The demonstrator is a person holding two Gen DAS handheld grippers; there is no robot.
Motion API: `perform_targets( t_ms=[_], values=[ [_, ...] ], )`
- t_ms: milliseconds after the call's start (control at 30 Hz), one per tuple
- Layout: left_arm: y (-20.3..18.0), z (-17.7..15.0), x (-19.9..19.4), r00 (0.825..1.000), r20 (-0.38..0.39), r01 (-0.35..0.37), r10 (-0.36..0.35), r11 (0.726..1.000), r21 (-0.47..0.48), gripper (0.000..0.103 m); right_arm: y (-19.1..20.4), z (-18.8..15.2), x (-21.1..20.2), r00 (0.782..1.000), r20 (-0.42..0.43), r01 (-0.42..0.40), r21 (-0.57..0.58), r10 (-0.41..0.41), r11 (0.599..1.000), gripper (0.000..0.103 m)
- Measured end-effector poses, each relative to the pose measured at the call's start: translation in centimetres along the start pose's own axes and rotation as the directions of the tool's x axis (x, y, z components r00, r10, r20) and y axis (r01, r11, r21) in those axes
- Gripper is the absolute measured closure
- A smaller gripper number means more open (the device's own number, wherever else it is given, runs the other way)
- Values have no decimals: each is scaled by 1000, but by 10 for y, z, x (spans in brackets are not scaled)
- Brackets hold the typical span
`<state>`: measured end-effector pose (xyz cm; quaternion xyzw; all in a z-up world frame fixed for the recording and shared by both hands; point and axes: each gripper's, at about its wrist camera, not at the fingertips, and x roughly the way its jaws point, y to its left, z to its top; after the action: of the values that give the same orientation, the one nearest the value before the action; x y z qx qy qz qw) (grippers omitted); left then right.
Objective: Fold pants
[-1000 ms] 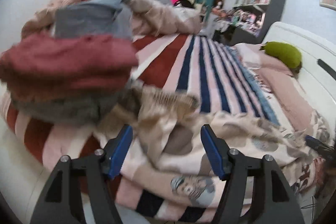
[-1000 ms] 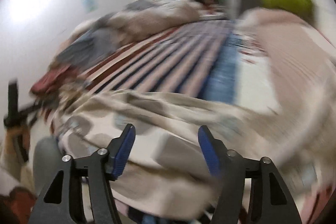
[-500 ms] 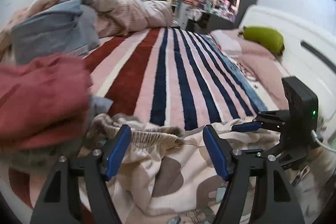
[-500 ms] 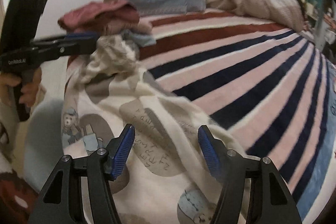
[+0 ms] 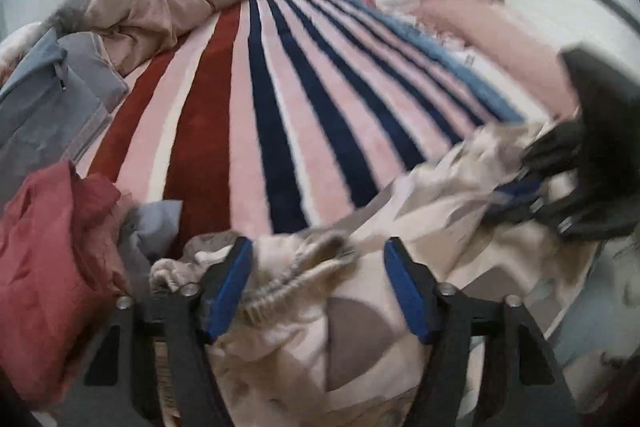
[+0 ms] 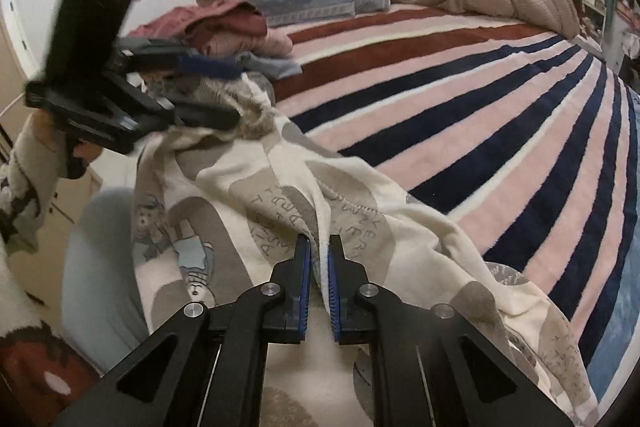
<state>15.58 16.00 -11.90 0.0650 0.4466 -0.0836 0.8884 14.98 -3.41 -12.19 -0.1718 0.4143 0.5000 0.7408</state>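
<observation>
1. the pants (image 6: 248, 195), cream with grey patches and little bears, are lying crumpled at the near edge of the striped blanket (image 6: 460, 99).
2. the right gripper (image 6: 319, 251) is pinching a fold of the pants; its blue pads are squeezing the cloth tight.
3. the left gripper (image 5: 318, 283) is closing its jaws, and they are standing about half open.
4. the stretchy waistband (image 5: 296, 267) is bunching up between its blue pads.
5. a red garment (image 5: 48, 267) is sitting just beside the left gripper.
</observation>
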Motion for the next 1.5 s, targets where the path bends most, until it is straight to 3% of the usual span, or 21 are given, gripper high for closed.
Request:
perform_targets(
  t_ms=[100,200,300,433,633,733,833,900,933,1033,1067,1167,1267,1333,1400,1500],
  values=[
    [4,-9,6,999,-49,-24,23,1000,-16,83,5,-5,-7,1000,12,-1,0,1,1000,100],
    [9,-18,1,999,-40,-19,17,999,-48,94,7,-7,-10,1000,19,8,0,-8,1000,100],
    [19,-28,-22,996,52,-64,71,990,-125,96,7,-7,-15,999,40,10,17,-11,1000,100],
    [35,-60,-58,974,150,-124,168,956,-266,96,13,-11,-29,997,71,-1,37,-1,999,100],
    [55,-122,-69,969,146,-113,199,883,-456,96,42,-30,-40,994,85,-78,25,76,997,100],
    [64,-140,-67,966,134,-121,219,848,-516,92,56,-44,-31,994,47,-100,36,98,994,100],
    [65,-150,-70,967,126,-120,222,830,-545,81,67,-59,-16,995,5,-98,39,98,994,100],
    [65,-152,-80,958,139,-132,251,814,-565,50,70,-66,-9,996,-7,-93,51,94,994,99],
    [65,-152,-86,955,162,-114,248,812,-572,46,72,-68,-8,995,-3,-100,59,101,993,99],
    [66,-147,-101,956,249,21,157,808,-589,35,78,-73,-10,990,16,-139,56,139,989,100],
    [67,-145,-102,952,283,85,113,793,-604,31,80,-74,-9,990,14,-142,55,141,988,100],
    [68,-139,-102,940,338,186,51,753,-631,29,83,-78,-7,991,0,-134,48,134,990,100],
    [68,-133,-90,950,307,172,55,729,-662,28,81,-79,-9,991,9,-133,60,133,989,97],
    [65,-125,-80,959,275,129,73,750,-649,28,80,-78,-13,990,29,-140,77,139,987,97],
    [62,-121,-70,971,206,42,120,766,-642,28,78,-78,-19,990,43,-136,84,133,987,97],
    [63,-128,-66,977,174,23,122,753,-657,28,77,-76,-31,992,66,-109,90,103,990,97]
  ],
)
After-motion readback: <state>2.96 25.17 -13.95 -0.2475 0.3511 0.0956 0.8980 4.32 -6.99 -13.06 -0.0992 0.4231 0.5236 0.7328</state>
